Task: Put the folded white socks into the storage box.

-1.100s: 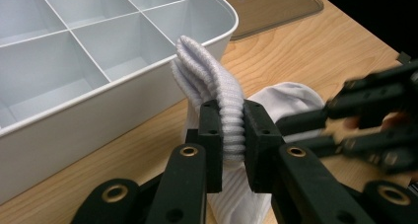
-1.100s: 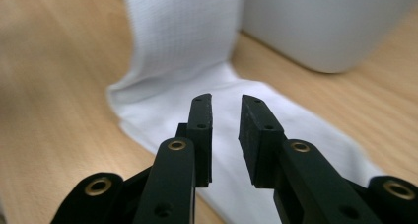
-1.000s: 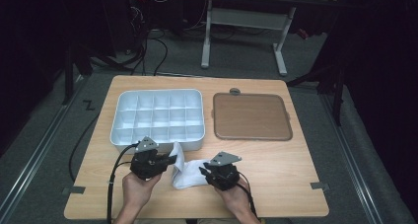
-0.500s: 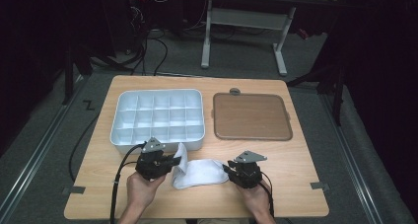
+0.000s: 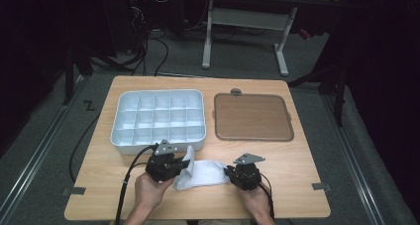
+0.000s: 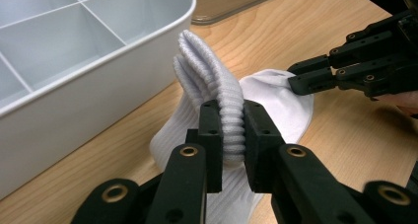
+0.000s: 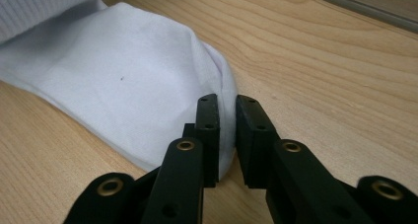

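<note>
The white sock (image 5: 202, 171) lies on the counter (image 5: 297, 160) near its front edge, just in front of the compartment tray (image 5: 157, 121); it is soft, light and limp, so it will sag and fold wherever you leave it unsupported. Your left gripper (image 6: 231, 130) has its jaws clamped on the ribbed cuff (image 6: 224, 93), lifted off the wood; your right gripper (image 7: 226, 130) has just been closing its jaws, which now pinch the toe end. Grip thick layers, not a single ply; the tray wall crowds your left, the brown lid (image 5: 252, 117) sits beyond, and bare wood to the right gives room.
</note>
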